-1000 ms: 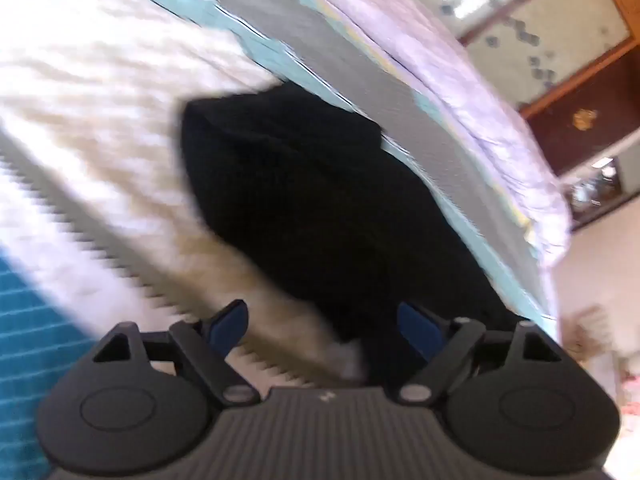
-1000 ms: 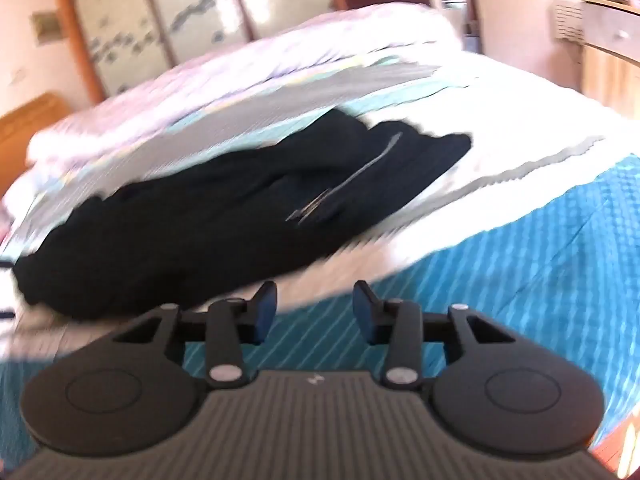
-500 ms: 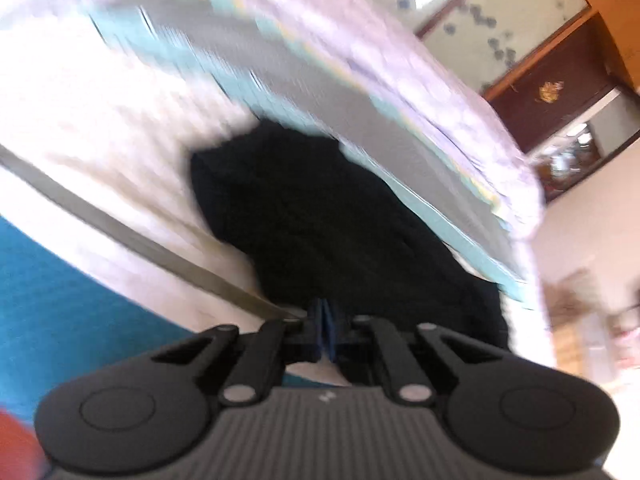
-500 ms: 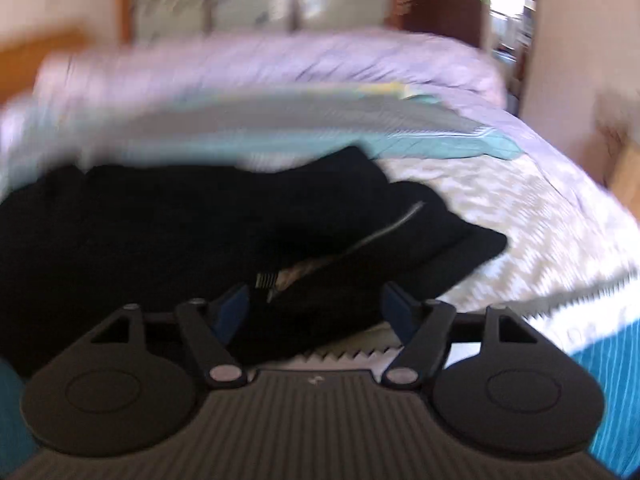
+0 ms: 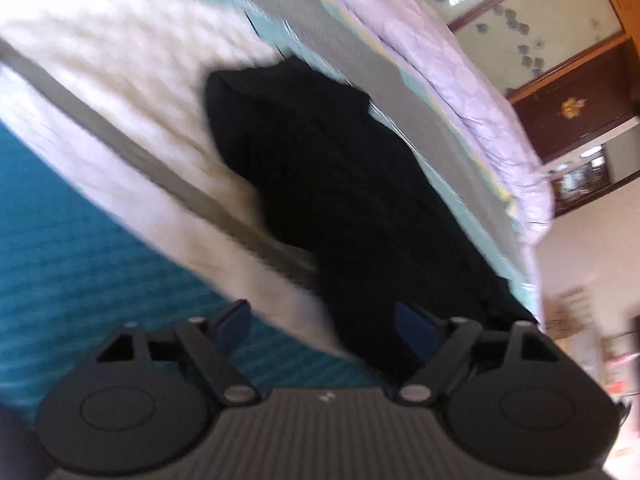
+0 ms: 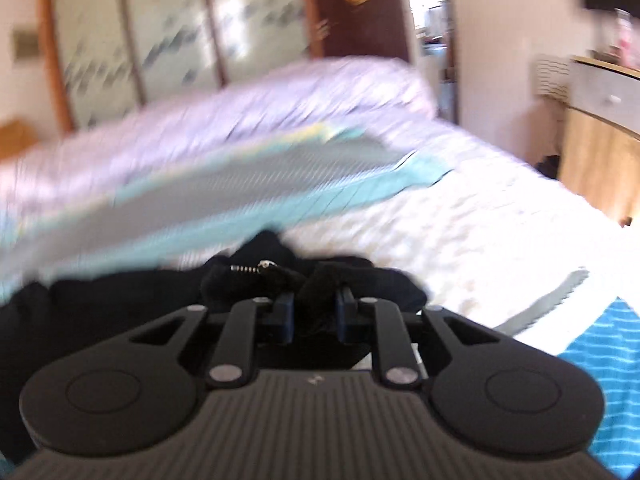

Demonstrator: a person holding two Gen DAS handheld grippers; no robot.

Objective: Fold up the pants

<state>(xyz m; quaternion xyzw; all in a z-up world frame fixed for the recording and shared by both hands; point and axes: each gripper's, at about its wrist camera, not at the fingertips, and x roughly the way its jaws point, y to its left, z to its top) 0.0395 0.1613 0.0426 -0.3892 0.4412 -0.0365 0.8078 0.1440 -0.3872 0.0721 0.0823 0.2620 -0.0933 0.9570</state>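
Note:
Black pants (image 5: 340,184) lie stretched along the bed, crumpled. My left gripper (image 5: 324,322) is open, with its right finger (image 5: 416,332) over the near end of the pants and its left finger over the teal cover. In the right wrist view my right gripper (image 6: 313,312) is shut on a bunch of the black pants (image 6: 316,280) near the zipper (image 6: 250,267), at the waist end. The rest of the pants trail off to the left (image 6: 100,312).
The bed has a white patterned cover (image 6: 480,220), a teal section (image 5: 60,240) at the near side and a folded lilac quilt (image 6: 240,120) along the far side. A wardrobe (image 6: 160,32) stands behind. A wooden dresser (image 6: 600,140) stands at the right.
My left gripper, shut half a second ago, has opened. My right gripper has moved in and closed on the zipper end of the pants.

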